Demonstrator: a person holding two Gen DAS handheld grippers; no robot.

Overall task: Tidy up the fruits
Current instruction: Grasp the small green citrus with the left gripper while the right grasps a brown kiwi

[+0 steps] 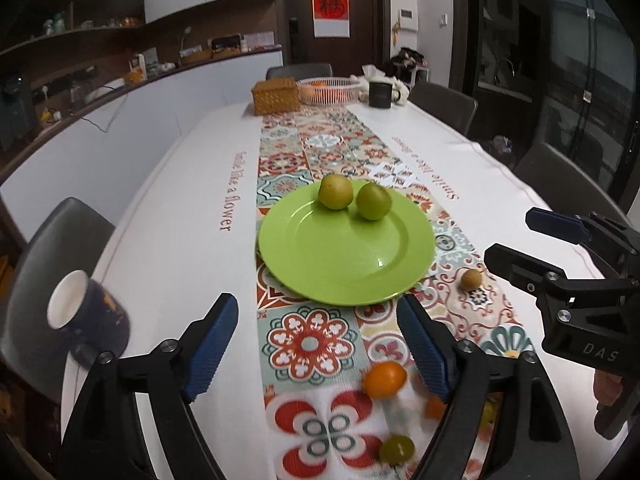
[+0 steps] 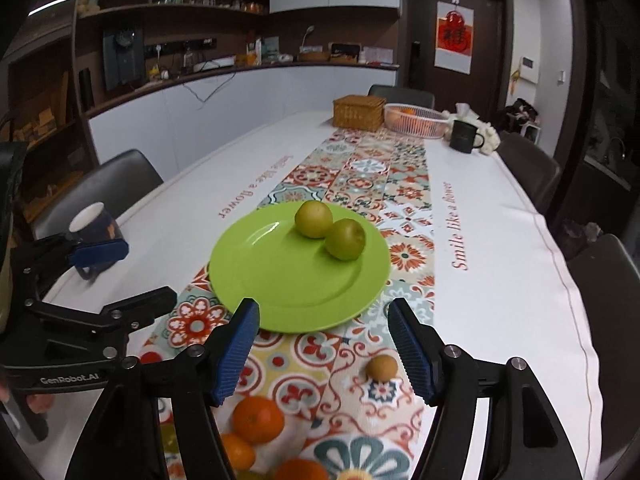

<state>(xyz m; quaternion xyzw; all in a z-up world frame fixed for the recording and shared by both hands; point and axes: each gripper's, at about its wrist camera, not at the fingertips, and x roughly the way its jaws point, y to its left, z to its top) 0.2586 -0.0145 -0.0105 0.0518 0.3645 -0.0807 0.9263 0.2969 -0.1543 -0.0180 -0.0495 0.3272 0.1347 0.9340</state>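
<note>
1. a long dining table [image 1: 168, 216] under a white cloth with a patterned tile runner [image 1: 320, 148] fills a kitchen-dining room; a dark door and shelving stand behind.
2. a green plate [image 1: 344, 256] sits on the runner, carrying two green fruits [image 1: 336, 191] that touch or nearly touch near its far edge.
3. the left gripper [image 1: 316, 344] hovers just short of the plate's near rim, fingers spread wide and holding nothing.
4. the right gripper [image 2: 322, 348] hangs likewise, spread apart and empty, the plate just beyond its tips.
5. one small brown fruit [image 2: 382, 368] lies on the runner just inside the right gripper's right-hand finger.
6. three orange fruits [image 2: 258, 418] cluster near the table's edge in the right wrist view, below the right gripper.
7. one small greenish fruit [image 1: 396, 449], blurred, lies beside them.
8. at the far end: one wicker box [image 1: 276, 97], one white basket [image 1: 330, 90], one dark mug [image 1: 380, 94]; a second mug [image 1: 90, 318] stands at the left edge.
</note>
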